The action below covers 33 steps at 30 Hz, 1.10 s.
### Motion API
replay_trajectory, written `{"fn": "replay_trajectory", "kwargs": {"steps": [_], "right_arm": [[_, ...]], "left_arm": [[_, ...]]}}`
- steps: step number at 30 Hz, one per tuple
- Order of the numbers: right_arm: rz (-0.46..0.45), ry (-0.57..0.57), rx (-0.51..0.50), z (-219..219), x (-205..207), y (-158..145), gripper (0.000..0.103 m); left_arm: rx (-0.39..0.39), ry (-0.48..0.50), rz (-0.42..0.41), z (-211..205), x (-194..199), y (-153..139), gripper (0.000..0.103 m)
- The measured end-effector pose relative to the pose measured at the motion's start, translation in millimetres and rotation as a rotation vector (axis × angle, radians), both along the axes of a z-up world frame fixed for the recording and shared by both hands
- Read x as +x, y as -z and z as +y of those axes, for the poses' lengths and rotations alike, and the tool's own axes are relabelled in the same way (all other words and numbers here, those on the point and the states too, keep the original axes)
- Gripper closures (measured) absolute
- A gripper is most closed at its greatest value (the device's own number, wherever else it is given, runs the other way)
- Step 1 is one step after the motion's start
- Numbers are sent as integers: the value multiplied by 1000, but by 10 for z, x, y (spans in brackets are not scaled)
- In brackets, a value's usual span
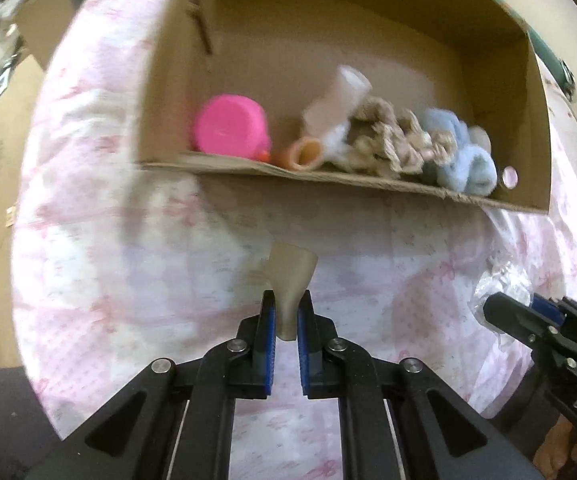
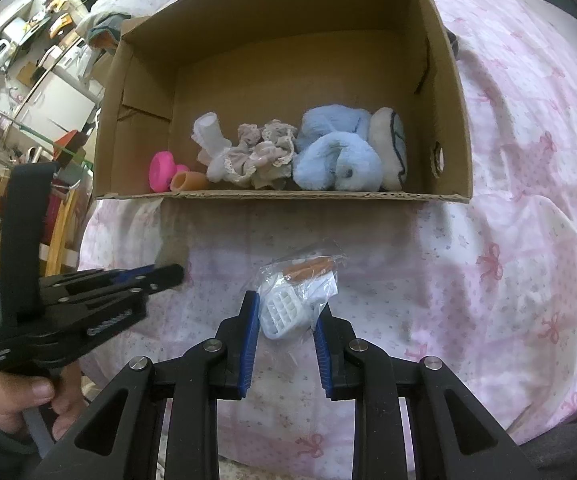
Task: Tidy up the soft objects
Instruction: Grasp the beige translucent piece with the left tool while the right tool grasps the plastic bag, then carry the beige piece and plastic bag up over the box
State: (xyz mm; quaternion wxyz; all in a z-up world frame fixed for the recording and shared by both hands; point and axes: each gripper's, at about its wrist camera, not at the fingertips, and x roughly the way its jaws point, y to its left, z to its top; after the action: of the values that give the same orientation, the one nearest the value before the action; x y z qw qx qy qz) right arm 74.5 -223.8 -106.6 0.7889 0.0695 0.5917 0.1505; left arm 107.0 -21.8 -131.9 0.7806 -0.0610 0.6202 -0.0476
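My left gripper is shut on a small beige soft funnel-shaped piece, held above the pink-and-white bedsheet in front of the cardboard box. My right gripper has its jaws on both sides of a clear plastic bag with a white grid piece and an orange item inside; they look closed on it. The box holds a pink cup, an orange tube, a white bottle, beige lace cloth, a blue plush and a cream cushion.
The bed is covered with a pink bow-print sheet. The left gripper shows at the left of the right wrist view. Shelves and clutter stand past the bed's left edge. The box's near wall is low.
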Motion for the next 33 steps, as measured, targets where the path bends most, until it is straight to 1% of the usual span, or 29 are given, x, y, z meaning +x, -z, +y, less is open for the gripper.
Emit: {"fn": "replay_trajectory", "kwargs": {"steps": [4,11,12,16,17,21,29,31,33], "right_arm": [[-8,-9,-2,20,-12,-22,76],[-40,-32,-5,61,-80,-101,76],[-45,-35,-5,64,-92,-112,76],[-59,-38,-2,41,-126,-157,76],[-64,-37,3,36,-133,-180,76],[-104,-36,33,15,-164,-268,76],[-205,-18,115,-60,-199,-569,76],[-241,-7,177,-109,-198,-678,76],[-284,-1,211,-153,-198,-819,76]], "left_arm": [[14,-59,-37,176,-65,-119,94],[7,-106,-72,286,-102,-286,94],[9,-110,-77,292,-192,-318,94],[21,-130,-104,373,-278,-407,94],[22,-137,-113,405,-349,-463,94],[26,-156,-151,374,-402,-594,94],[20,-144,-263,291,-364,-1036,94],[17,-138,-280,272,-330,-1113,94],[21,-129,-306,271,-269,-1206,94]]}}
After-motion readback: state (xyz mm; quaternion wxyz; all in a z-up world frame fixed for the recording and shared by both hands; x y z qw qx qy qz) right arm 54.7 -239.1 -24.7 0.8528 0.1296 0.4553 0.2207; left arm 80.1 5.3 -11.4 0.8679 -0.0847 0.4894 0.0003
